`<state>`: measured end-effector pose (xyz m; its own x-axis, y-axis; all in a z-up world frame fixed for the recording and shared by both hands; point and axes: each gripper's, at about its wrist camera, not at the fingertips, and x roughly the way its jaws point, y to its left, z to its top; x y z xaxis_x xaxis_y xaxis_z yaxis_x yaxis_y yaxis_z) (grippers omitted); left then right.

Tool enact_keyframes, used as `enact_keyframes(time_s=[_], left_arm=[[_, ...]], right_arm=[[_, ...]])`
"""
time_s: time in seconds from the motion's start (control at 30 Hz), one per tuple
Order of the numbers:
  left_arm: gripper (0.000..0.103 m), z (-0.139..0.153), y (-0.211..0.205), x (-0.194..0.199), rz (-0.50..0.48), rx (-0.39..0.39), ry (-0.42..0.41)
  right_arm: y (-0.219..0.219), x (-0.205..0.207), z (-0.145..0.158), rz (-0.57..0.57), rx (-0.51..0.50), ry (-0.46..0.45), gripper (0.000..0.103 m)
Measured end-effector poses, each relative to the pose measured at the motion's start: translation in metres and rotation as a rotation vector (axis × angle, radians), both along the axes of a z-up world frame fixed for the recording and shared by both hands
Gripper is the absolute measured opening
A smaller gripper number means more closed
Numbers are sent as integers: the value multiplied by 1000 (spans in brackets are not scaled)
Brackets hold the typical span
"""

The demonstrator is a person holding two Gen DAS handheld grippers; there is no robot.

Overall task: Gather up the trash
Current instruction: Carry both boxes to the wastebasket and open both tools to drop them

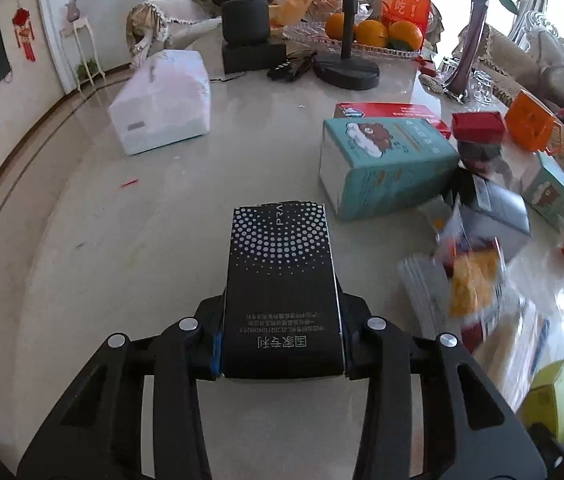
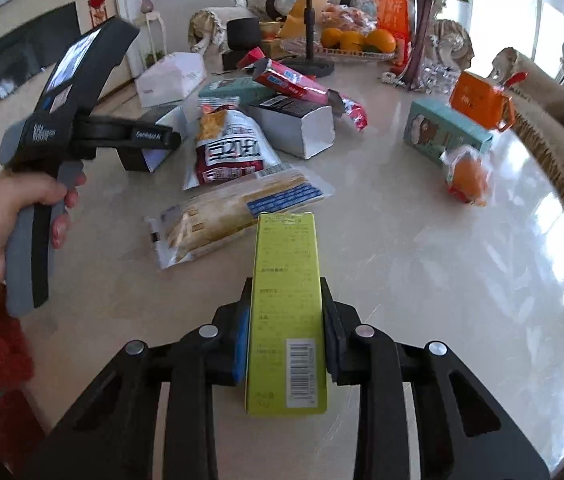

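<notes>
Left wrist view: the left gripper [image 1: 282, 344] has its jaws pinching a black carton with a white dot pattern [image 1: 280, 276], one pad pressed on each long side, and the carton runs away from the camera over the pale marble table [image 1: 142, 240]. Toward the table's right edge lies a teal tissue box with a cartoon bear [image 1: 386, 160], and a red and white box [image 1: 394, 111] sits just behind it. A white tissue pack [image 1: 162, 104] stands near the left edge. At the far edge a glass tray holds oranges [image 1: 374, 33], with a black round stand base [image 1: 346, 70] in front of it. The right side of this view is blurred; a yellow and white wrapper [image 1: 474, 280] shows there, but its detail cannot be made out.

Right wrist view: the right gripper [image 2: 286, 332] has its jaws clamped on a narrow yellow-green box with a barcode [image 2: 286, 312], which points away across the table [image 2: 442, 280]. Just beyond its far end lies a flat cracker packet [image 2: 234, 216], and behind that a red and white snack bag [image 2: 230, 148] and an open grey carton [image 2: 298, 128]. A second teal bear box [image 2: 446, 132] lies near the right edge, beside an orange box [image 2: 482, 100]. On the left, a hand [image 2: 6, 216] with a red sleeve grips the handle of the other gripper.
</notes>
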<state>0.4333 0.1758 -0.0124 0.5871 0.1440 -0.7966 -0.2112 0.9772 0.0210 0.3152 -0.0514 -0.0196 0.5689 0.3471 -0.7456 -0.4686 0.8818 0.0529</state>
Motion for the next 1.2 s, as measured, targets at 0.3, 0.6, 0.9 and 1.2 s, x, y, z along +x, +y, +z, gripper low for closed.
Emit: enact_keyframes(time_s=[0.3, 0.6, 0.9, 1.2], left_arm=[[41, 43, -29, -101, -62, 69, -127], [41, 64, -79, -239, -124, 49, -204], [41, -16, -152, -368, -277, -38, -65], [41, -124, -178, -382, -320, -105, 172]], right_arm=[[-16, -45, 29, 29, 110, -28, 28], [-63, -148, 65, 94, 216, -112, 28], [-101, -243, 3, 135, 184, 45, 28], [-103, -226, -116, 51, 55, 298, 28]])
